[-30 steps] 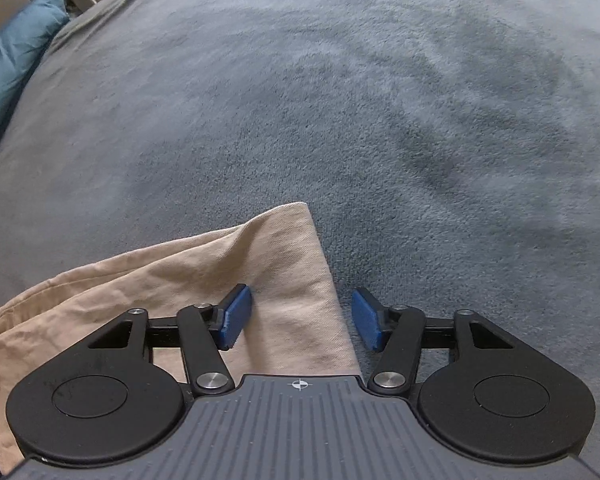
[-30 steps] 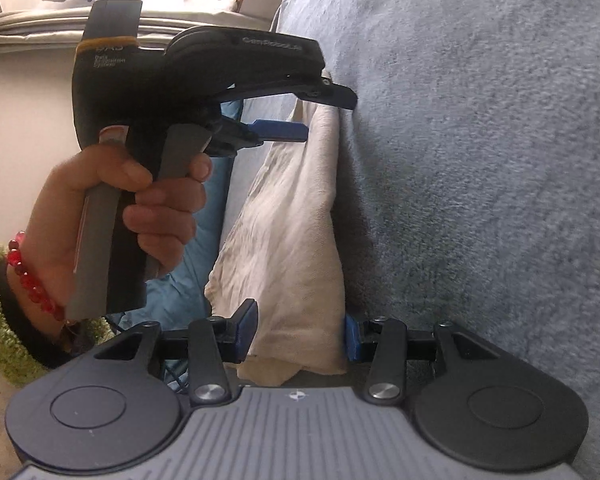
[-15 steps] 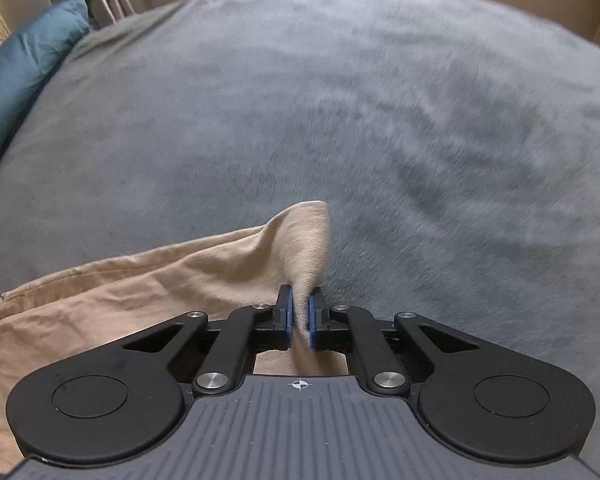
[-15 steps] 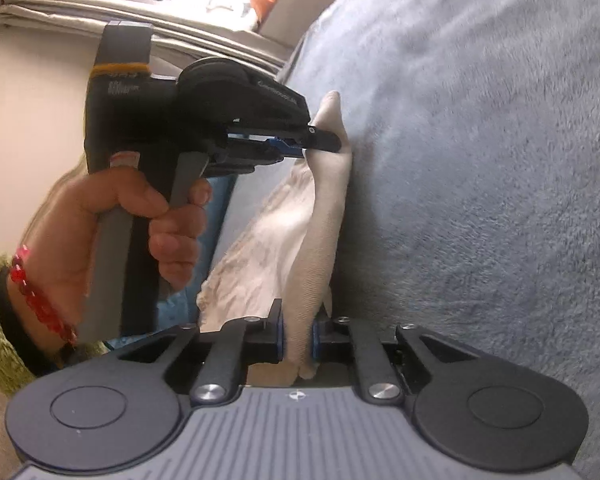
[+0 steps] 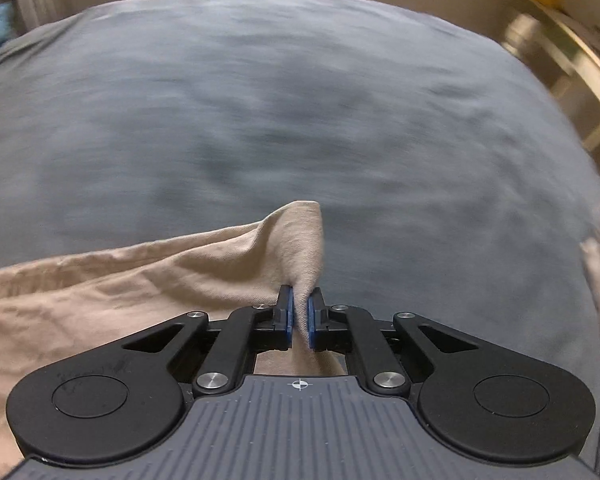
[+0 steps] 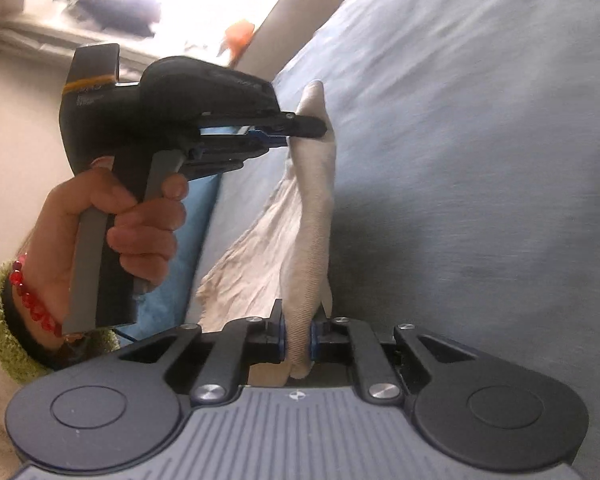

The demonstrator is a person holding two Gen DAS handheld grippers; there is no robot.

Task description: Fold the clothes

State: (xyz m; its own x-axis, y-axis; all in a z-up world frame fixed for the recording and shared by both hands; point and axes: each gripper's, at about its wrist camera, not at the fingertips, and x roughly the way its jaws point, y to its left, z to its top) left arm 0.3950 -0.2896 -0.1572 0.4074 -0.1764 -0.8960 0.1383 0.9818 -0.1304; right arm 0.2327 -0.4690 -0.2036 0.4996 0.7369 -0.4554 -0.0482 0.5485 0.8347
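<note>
Both the left gripper [image 5: 299, 319] and the right gripper [image 6: 297, 338] pinch the tan cloth's [image 5: 148, 276] edge at bottom center, lifted to fold; next, I think, carry it across the gray blanket [image 5: 300, 120].

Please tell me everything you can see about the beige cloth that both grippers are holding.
The beige woven cloth garment looks like thin cotton, creased, of one plain colour. Its type cannot be told. The left gripper is shut on one corner, which stands up in a peak, and the right gripper is shut on another part of the edge. That edge runs between them, raised above the grey fleecy blanket, and the rest hangs behind it.
</note>
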